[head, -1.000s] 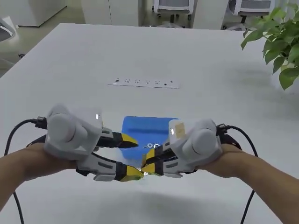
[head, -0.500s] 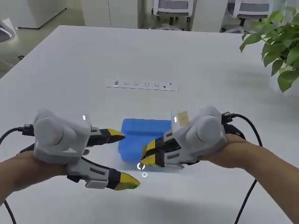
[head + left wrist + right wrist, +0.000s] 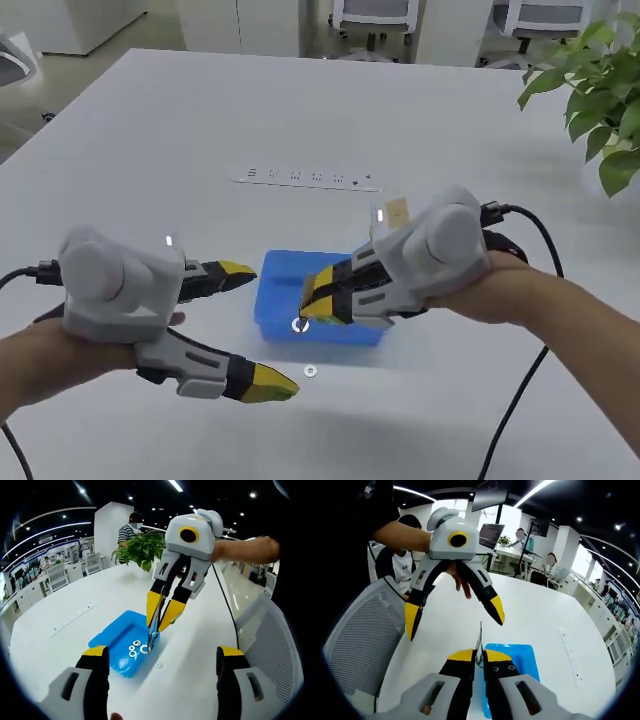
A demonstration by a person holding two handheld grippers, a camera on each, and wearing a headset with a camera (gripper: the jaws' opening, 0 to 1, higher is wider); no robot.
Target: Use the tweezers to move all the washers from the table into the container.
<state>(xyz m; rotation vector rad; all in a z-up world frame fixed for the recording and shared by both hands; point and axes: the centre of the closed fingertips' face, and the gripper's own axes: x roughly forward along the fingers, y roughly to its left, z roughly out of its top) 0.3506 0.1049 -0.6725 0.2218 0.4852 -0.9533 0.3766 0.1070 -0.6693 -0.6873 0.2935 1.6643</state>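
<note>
Now the right tongs point(image 3: 322, 297) are squeezed together on the tweezers point(image 3: 152, 635). The tweezers are thin, shiny metal, and they stick out from between the two yellow tips. At their point they pinch the held washer point(image 3: 300, 325), a tiny silver ring. It hangs just over the near edge of the container point(image 3: 283, 278).

The left tongs point(image 3: 250, 325) are spread wide apart and hold nothing. They have a round grey body, black arms and pointed yellow tips. One tip is near the left side of the container. The other tip is near the loose washer point(image 3: 311, 371) but does not touch it. The loose washer lies flat on the table point(image 3: 400, 130), just in front of the container.

The container is a flat blue tray with low walls and round corners, and it looks like smooth plastic. Inside it lie a few small washers point(image 3: 133, 649), close to the point of the tweezers.

The table is white, wide and smooth. Farther back on it lies a long white power strip point(image 3: 305, 178). A green leafy plant point(image 3: 600, 90) stands at the right side.
</note>
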